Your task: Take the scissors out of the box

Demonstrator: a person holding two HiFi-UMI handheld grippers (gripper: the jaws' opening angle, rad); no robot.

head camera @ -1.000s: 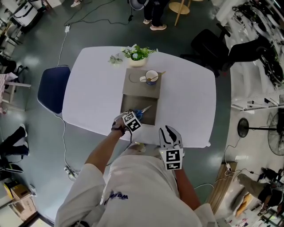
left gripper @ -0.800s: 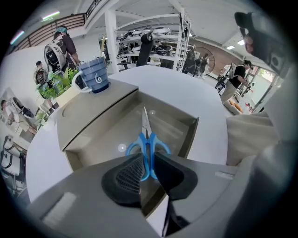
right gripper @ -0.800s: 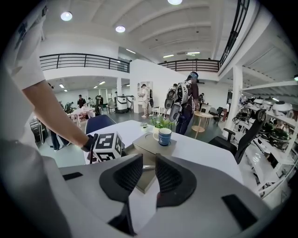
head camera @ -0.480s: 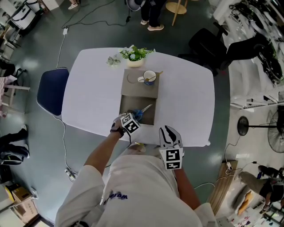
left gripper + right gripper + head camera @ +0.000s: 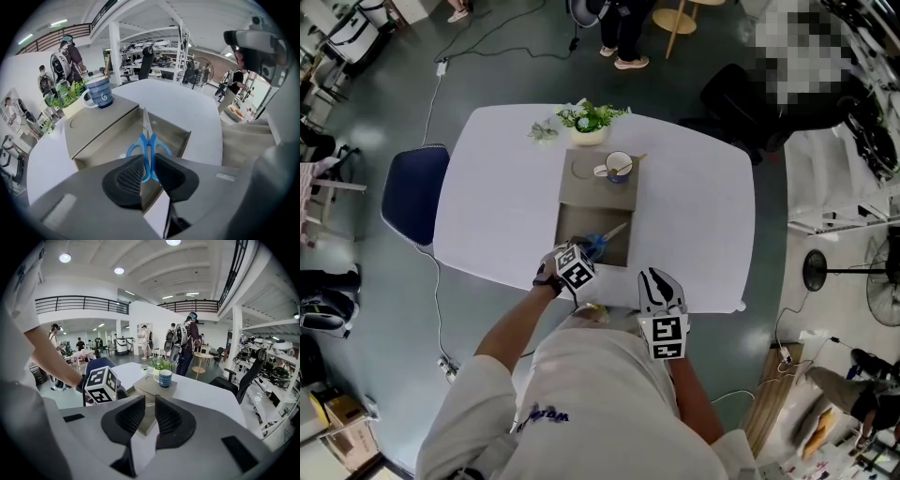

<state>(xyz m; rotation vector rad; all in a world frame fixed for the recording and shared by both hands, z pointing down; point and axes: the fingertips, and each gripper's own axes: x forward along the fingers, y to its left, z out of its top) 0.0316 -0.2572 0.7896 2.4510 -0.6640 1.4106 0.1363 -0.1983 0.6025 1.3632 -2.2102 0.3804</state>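
Table (image 5: 487,187) carries the grey box (image 5: 565,225). Blue scissors (image 5: 148,145) sit over its open compartment, handles pinched in my left gripper (image 5: 149,164). My right gripper (image 5: 149,416) hangs beside the table edge, jaws narrowly apart and empty.

Left gripper (image 5: 149,169) lifts a bit and pulls back toward the person. The blue scissors (image 5: 147,144) ride up with it (handles pinched between the pads). Right gripper (image 5: 150,416) jaws have just been closing slightly, nothing between them.
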